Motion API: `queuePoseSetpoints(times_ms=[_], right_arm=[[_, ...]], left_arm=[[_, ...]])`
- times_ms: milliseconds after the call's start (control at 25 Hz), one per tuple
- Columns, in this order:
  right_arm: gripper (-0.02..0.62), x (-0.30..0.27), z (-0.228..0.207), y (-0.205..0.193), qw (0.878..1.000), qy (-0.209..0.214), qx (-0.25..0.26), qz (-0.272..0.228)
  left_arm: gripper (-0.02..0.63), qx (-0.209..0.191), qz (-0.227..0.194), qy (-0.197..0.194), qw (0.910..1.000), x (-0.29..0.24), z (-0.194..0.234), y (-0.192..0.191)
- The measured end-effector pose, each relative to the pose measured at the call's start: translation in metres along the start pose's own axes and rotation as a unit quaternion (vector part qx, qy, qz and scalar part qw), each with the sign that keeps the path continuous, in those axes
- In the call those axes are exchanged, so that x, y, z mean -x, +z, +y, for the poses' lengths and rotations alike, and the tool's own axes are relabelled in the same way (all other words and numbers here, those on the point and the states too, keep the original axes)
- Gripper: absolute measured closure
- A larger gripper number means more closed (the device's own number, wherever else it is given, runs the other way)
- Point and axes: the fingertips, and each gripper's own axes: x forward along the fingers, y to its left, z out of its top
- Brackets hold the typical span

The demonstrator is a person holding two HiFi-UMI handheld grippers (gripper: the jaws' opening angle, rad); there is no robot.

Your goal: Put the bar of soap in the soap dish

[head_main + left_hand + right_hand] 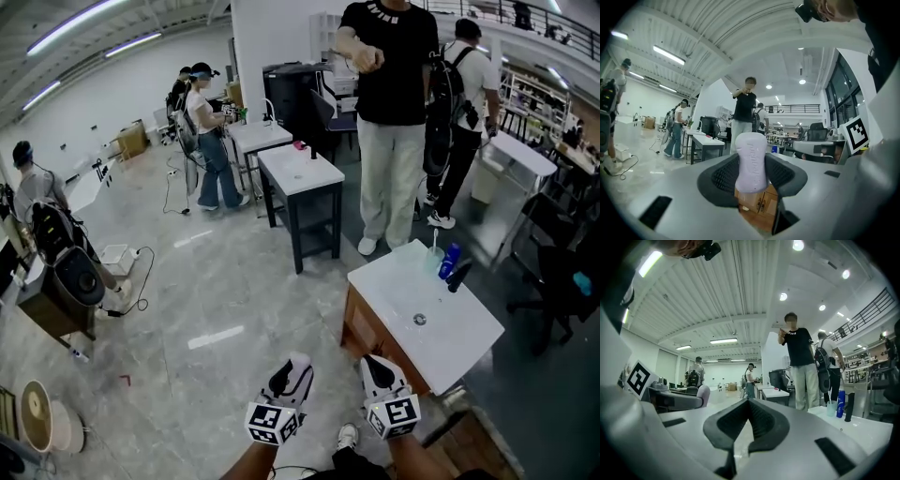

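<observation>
A pale lilac bar of soap (751, 154) stands upright between the black pads of my left gripper (753, 175), which is shut on it. The head view has both grippers low in the picture, over the floor: the left gripper (292, 367) and the right gripper (375, 366), just short of a white sink counter (459, 328). The right gripper (749, 420) has its pads together with nothing between them. From the right gripper view the soap (703, 394) shows at the left gripper's tip. I cannot make out a soap dish in any view.
The counter sits on a wooden cabinet (361, 333) and bears a drain (419, 320), a blue bottle (450, 261), a cup (433, 259) and a black object (459, 275). A person in black (392, 122) stands beyond it. A dark-legged white table (302, 192) stands further off.
</observation>
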Motion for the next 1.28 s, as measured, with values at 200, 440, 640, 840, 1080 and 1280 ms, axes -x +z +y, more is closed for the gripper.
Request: queuePoseSetpoints(times_ms=[200,440,640,840,1080,1280], right_arm=[[0.580,-0.020,-0.037,-0.007,1.000,-0.010,0.013,0.004],[0.579,-0.039,-0.087,-0.010,1.000,-0.023,0.008,0.004],[0.580,-0.058,-0.120,-0.008,1.000,-0.026,0.014,0.005],[0.580,-0.064,-0.142,0.003,0.999,-0.019,0.026,0.001],[0.580,-0.075,-0.155,0.019,0.999,-0.017,0.024,-0.029],[0.580,-0.084,-0.164,0.020,0.999,-0.030,0.008,-0.029]], left_arm=[[0.413,-0.006,0.003,-0.008,0.9999,-0.042,0.001,0.002],[0.413,-0.008,0.011,-0.013,0.9998,-0.089,-0.005,0.001],[0.413,0.006,0.019,-0.010,0.9997,-0.126,-0.007,-0.003],[0.413,-0.013,0.014,-0.017,0.9997,-0.151,-0.016,0.007],[0.413,-0.012,0.007,-0.019,0.9997,-0.172,-0.016,0.011],[0.413,-0.014,0.015,-0.034,0.9992,-0.188,-0.014,0.013]])
